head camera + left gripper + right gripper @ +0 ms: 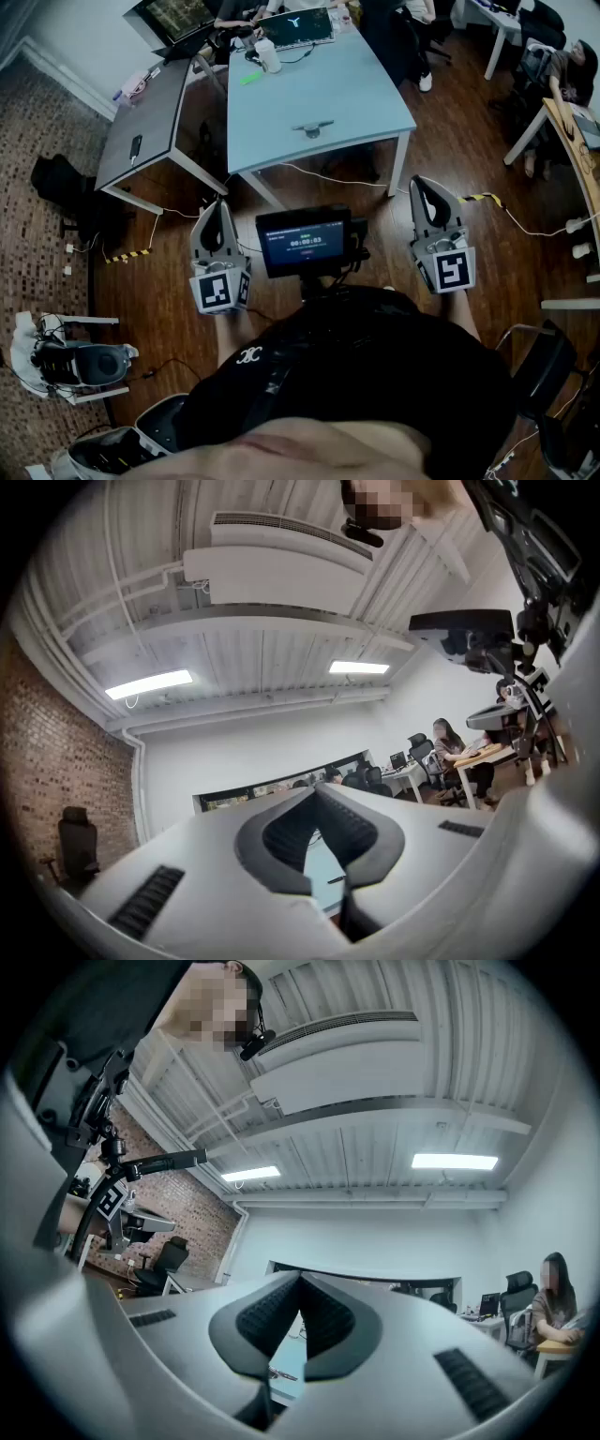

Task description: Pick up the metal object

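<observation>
In the head view we are holding the left gripper [217,208] and the right gripper [424,187] up in front of us, both pointing forward over the dark wooden floor [450,159]. Each pair of jaws is lying pressed together with nothing between them. The small grey metal object [312,127] is resting on the pale blue rectangular table [366,94], well ahead of both sets of jaw tips and roughly midway between their lines, towards the table edge nearest the jaws. Farther beyond it an open dark laptop [298,26] and a white bottle [269,56] are standing on the same table. A grey rectangular table [141,112] is sitting ahead and to the left of the left jaws, and a small black screen [303,242] is glowing between the two grippers, behind their tips. In the left gripper view the left gripper [314,791] is tilting up towards the white ribbed ceiling [281,658]; its ribbed tips are meeting and pinching nothing. A strip of the pale blue table [317,860] is showing through the gap below the tips, with a thin dark sliver on it that we cannot identify. In the right gripper view the right gripper [300,1279] is likewise closing tip against tip on nothing. The table [284,1354] is peeking through under the tips, and a red brick wall [178,1213] is standing to the left of the jaws.
</observation>
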The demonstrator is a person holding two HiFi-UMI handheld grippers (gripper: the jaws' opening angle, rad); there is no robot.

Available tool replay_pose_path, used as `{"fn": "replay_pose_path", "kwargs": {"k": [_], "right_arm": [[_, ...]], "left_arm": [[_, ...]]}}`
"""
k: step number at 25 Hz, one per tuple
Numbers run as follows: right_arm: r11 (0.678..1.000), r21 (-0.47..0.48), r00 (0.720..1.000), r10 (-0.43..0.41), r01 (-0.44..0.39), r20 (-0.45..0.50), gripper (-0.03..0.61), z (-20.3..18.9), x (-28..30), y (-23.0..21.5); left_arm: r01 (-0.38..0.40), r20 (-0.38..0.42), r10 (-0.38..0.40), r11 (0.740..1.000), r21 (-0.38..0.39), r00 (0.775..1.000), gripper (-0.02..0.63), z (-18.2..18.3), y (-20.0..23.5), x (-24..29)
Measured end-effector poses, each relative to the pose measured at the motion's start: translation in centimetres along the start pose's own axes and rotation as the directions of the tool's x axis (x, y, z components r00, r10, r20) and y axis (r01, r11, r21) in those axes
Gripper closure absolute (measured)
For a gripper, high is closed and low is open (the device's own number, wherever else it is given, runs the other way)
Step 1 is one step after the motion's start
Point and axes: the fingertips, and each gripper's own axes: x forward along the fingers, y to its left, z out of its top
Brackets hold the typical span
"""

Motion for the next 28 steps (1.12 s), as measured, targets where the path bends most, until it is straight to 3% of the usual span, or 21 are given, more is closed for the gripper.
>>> {"fn": "replay_pose_path", "kwargs": {"k": [6, 13, 16, 19, 21, 24, 28], "right_arm": [[1.0, -0.013, 1.0, 0.002, -0.002, -0.005, 0.598, -1.0, 0.1, 0.8], [0.999, -0.017, 0.998, 0.036, -0.037, -0.049, 0.598, -3.4, 0.0, 2.9], [0.999, -0.014, 0.998, 0.042, -0.043, -0.054, 0.598, -4.1, 2.5, 4.5], [0.999, -0.003, 0.997, 0.046, -0.047, -0.057, 0.598, -4.0, 7.0, 5.1], [0.999, -0.002, 0.997, 0.052, -0.052, -0.048, 0.598, -4.5, 9.4, 4.4], [0.998, 0.018, 0.998, 0.055, -0.055, -0.035, 0.598, -6.4, 12.8, 2.4], [0.998, 0.035, 0.997, 0.059, -0.057, -0.046, 0.598, -9.2, 18.5, -1.8]], "left_arm": [[0.011, -0.006, -0.011, 1.0, 0.02, 1.0, 0.604, -1.2, -0.3, 0.0], [0.03, -0.006, -0.03, 0.999, -0.021, 1.0, 0.604, -2.8, -0.6, 0.1], [0.027, -0.01, -0.027, 0.999, -0.018, 1.0, 0.604, -4.6, 2.1, 1.0], [0.054, 0.026, -0.053, 0.998, -0.021, 0.998, 0.604, -4.4, 4.9, 4.1], [0.049, -0.002, -0.049, 0.999, -0.015, 0.999, 0.604, -5.1, 5.7, 6.2], [0.035, -0.049, -0.035, 0.999, 0.002, 0.998, 0.604, -7.0, 6.2, 10.1], [0.043, -0.029, -0.042, 0.999, 0.021, 0.999, 0.604, -7.1, 6.3, 17.6]]}}
